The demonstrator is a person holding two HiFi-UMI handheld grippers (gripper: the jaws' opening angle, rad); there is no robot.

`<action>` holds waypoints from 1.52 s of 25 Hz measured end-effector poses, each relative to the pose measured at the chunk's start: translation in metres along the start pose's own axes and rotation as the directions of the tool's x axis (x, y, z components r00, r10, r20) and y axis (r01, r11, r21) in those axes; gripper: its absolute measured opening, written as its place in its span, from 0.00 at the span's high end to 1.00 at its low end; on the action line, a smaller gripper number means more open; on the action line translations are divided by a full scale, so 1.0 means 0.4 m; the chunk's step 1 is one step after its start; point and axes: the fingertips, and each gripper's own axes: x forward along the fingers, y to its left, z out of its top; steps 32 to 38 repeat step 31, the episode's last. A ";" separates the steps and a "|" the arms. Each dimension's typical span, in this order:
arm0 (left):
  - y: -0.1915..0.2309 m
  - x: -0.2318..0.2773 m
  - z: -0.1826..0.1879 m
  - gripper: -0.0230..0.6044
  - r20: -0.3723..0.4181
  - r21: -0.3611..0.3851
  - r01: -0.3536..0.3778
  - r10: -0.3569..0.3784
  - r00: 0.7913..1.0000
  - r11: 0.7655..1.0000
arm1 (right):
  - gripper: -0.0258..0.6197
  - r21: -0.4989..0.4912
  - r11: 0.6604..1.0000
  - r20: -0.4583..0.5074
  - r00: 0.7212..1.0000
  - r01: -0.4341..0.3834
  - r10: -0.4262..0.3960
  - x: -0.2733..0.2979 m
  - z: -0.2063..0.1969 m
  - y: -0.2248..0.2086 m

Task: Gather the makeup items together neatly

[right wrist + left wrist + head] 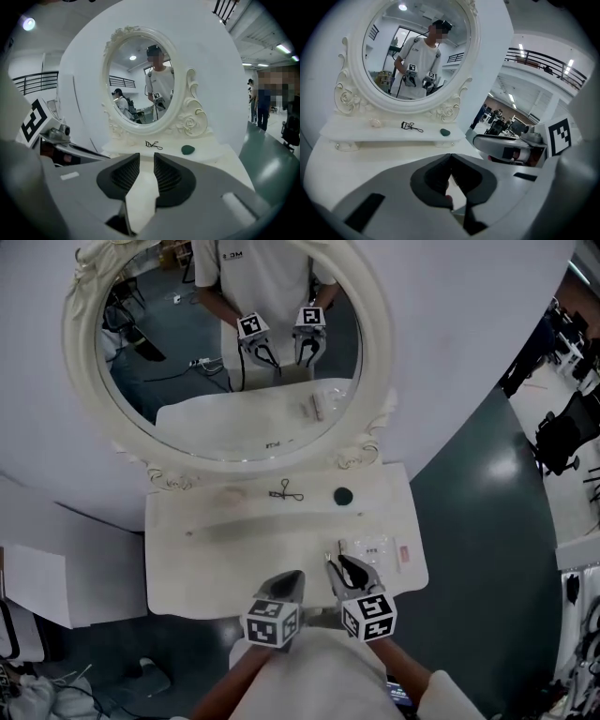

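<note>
On the white vanity table (187, 568), a black eyelash curler (287, 493) and a dark green round item (343, 495) lie on the raised shelf under the mirror. A pale puff (231, 494) sits to their left. Clear packets (367, 547) and a small pink item (404, 554) lie at the table's right. My left gripper (292, 575) hovers over the front edge, jaws shut and empty (450, 155). Beside it, my right gripper (335, 562) is just left of the packets. Its jaws (146, 157) stand a narrow gap apart with nothing between them.
A large oval mirror (230, 352) in an ornate white frame stands at the back of the table and reflects the person and both grippers. A tiny object (188, 533) lies at the table's left. Dark floor surrounds the table.
</note>
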 end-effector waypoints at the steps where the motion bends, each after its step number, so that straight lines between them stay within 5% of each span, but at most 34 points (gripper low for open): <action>1: 0.000 -0.007 0.005 0.95 0.010 0.003 -0.002 0.002 1.000 1.000 | 0.82 -0.004 1.000 0.006 1.000 -0.011 0.011 0.000 0.006 0.014; 17: 0.025 -0.084 -0.007 0.95 0.066 0.015 -0.066 0.065 0.996 0.998 | 0.90 -0.087 0.995 0.108 0.993 -0.038 0.047 -0.017 0.034 0.148; 38: 0.044 -0.098 -0.004 0.95 0.082 -0.005 -0.097 0.097 0.992 0.995 | 0.91 -0.122 0.990 0.102 0.991 -0.071 0.084 -0.002 0.035 0.174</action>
